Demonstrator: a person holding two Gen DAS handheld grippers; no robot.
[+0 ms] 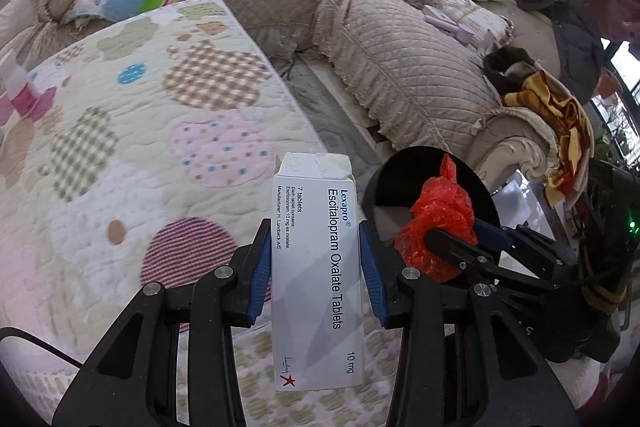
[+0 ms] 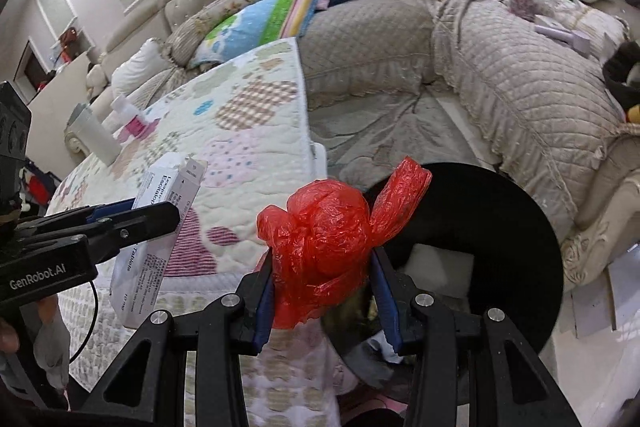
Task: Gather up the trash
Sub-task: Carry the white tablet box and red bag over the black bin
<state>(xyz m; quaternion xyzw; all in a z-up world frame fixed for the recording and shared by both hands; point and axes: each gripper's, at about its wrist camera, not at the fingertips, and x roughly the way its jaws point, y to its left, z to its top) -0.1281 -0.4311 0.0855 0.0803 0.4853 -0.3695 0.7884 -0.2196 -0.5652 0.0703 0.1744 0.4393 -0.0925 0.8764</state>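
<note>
Room: beige quilted sofa (image 1: 400, 67), patchwork quilt (image 1: 140, 107).
Left claw (image 1: 316, 267): clenched on white tablet box (image 1: 316, 287).
Right claw (image 2: 324, 291): clenched on red plastic bag (image 2: 320, 239).
Bin (image 2: 500, 227): black, beside bag.

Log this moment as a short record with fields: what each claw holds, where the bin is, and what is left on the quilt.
left claw: shut on the white tablet box, held upright over the quilt edge
right claw: shut on the crumpled red plastic bag, above the near rim of the bin
black bin: on the floor beside the quilted table, open, white scraps inside
patchwork quilt: a white tube and a pink-and-white bottle at its far end
task state: both items in the claws, neither in the bin yet
</note>
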